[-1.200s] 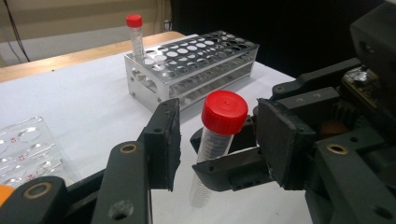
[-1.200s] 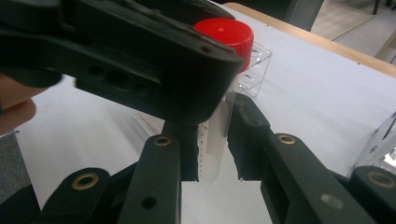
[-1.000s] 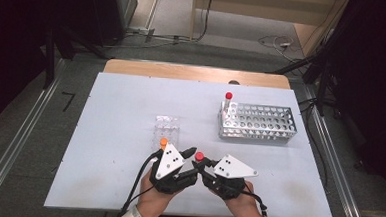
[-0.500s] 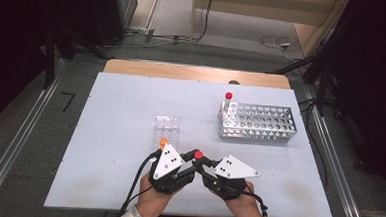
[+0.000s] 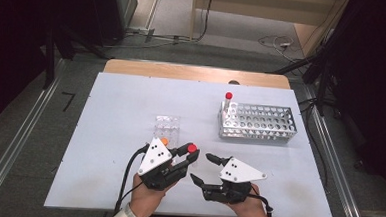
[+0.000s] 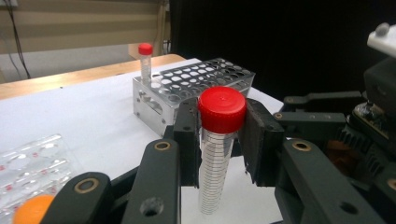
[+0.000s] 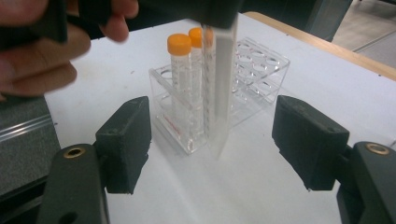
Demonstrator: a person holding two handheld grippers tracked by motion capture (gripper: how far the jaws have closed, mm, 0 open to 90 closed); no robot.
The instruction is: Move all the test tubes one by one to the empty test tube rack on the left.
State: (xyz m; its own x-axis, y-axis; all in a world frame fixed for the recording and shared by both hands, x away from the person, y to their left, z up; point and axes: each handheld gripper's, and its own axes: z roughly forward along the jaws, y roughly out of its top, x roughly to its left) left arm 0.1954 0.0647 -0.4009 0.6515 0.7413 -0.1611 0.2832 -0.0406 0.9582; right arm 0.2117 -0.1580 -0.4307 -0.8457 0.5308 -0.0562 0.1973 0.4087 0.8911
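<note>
Gripping the red-capped tube [image 6: 218,140] just below its cap, the left tongs [image 5: 186,155] stay clenched; the right tongs [image 5: 204,167], just beside, have just been opening, nothing between them. Handover appears complete; the metal rack [image 5: 260,123] lies beyond.

Even bright overhead light on white table [image 5: 114,134]; dark surroundings; claw views soft, near parts blurred.

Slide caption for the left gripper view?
Left gripper clamps a red-capped tube; metal rack waits behind.
</note>
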